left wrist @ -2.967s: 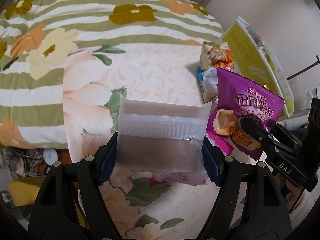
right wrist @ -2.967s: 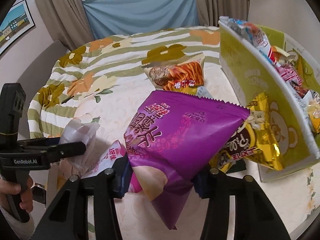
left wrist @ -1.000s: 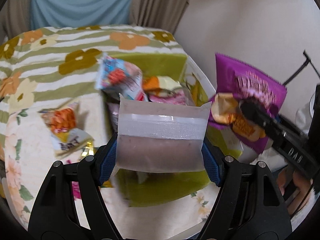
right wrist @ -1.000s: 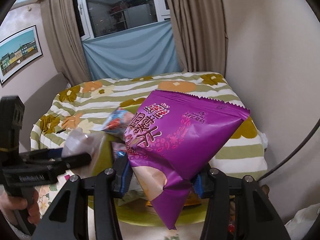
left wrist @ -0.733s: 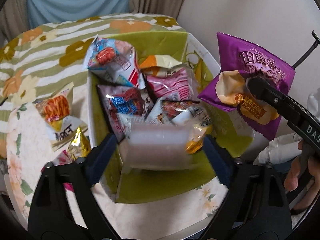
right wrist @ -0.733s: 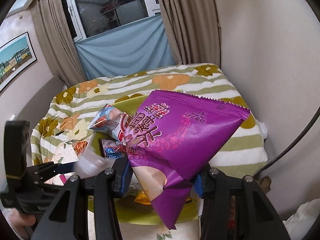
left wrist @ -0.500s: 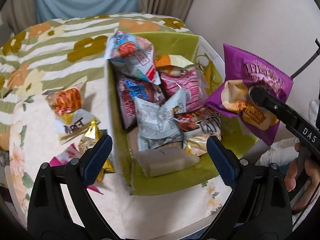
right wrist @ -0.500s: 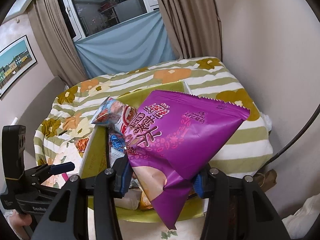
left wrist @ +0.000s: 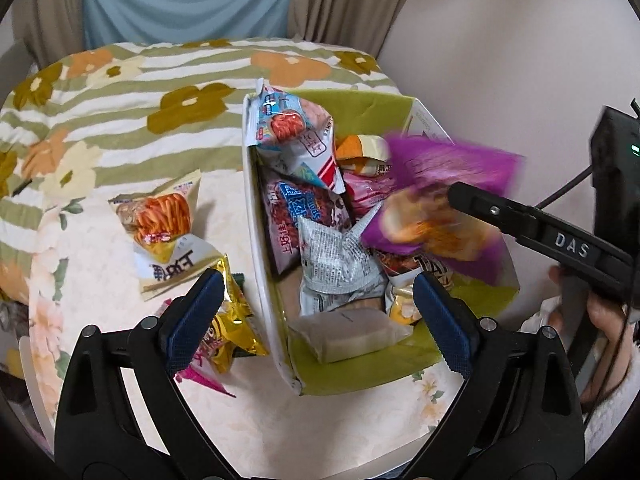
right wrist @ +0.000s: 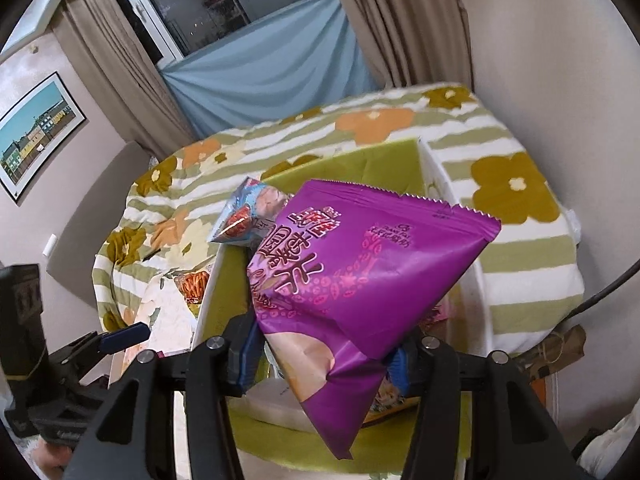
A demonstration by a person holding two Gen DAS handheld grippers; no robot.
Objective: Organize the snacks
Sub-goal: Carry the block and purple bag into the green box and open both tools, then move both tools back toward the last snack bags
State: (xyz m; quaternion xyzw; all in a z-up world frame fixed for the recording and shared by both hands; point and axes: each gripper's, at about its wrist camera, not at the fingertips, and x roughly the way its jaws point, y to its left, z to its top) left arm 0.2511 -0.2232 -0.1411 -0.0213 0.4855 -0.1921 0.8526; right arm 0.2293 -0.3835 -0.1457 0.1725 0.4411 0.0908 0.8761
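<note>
Here the left gripper (left wrist: 316, 304) stands wide apart with nothing between its blue pads (left wrist: 438, 312), hovering above the near end of the green box (left wrist: 400, 356). Straight below it a pale, flat packet (left wrist: 350, 334) lies on the box floor, released. The right gripper (right wrist: 324, 354) has just been opening its jaws, yet the purple bag (right wrist: 360, 276) sits between them; whether the pads press on it cannot be told, since the bag hides the right pad almost wholly. In the left wrist view that same bag (left wrist: 440, 204) is a blur above the box's right side, its print unreadable, with one black finger (left wrist: 532, 224) of the right gripper crossing it. A hand (left wrist: 600, 312) shows only in part at the right edge.

Inside the box snack packs pile up: a silver pack (left wrist: 336, 264), a dark red one (left wrist: 296, 216) and a pale blue one (left wrist: 296, 132) leaning over the left wall. The purple bag covers the rest.

Left of the box, on the floral cloth (left wrist: 120, 120), lie an orange-stick pack (left wrist: 164, 216) and a gold pack (left wrist: 232, 320), half masked by the left pad (left wrist: 192, 308).
</note>
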